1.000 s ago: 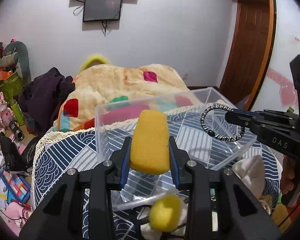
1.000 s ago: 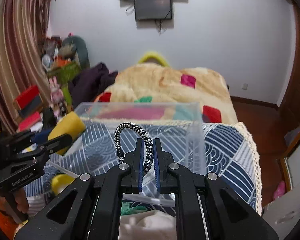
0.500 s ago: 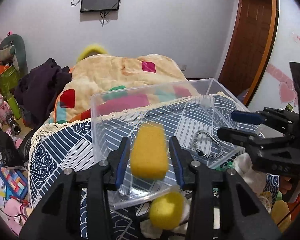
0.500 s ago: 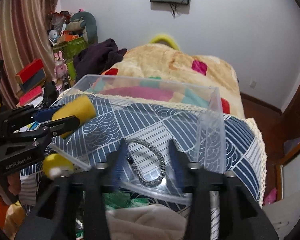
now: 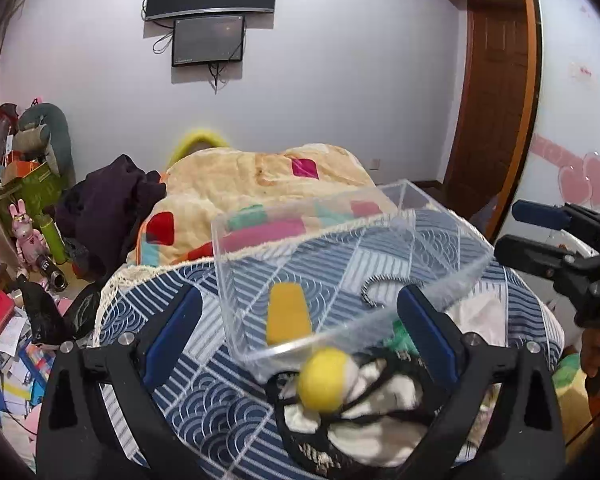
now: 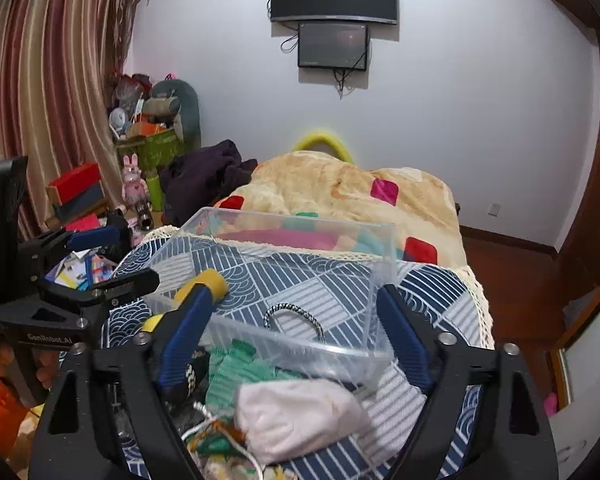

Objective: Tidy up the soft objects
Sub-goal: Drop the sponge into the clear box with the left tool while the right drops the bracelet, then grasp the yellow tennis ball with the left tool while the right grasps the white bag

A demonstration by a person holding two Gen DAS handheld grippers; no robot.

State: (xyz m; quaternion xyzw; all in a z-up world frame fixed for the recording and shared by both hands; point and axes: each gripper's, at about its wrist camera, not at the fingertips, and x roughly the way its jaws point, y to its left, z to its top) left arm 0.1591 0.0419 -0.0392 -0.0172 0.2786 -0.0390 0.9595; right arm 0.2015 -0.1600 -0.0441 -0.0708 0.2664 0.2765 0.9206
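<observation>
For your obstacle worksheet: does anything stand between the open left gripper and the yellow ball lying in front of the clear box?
Nothing visible does. The left gripper is open, with the yellow ball between its fingers, outside the clear box.

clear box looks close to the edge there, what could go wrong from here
The clear box has its near rim over the loose pile of soft things, so a claw reaching for the yellow ball or the white cloth might nudge it. The yellow sponge and braided loop inside could spill.
</observation>
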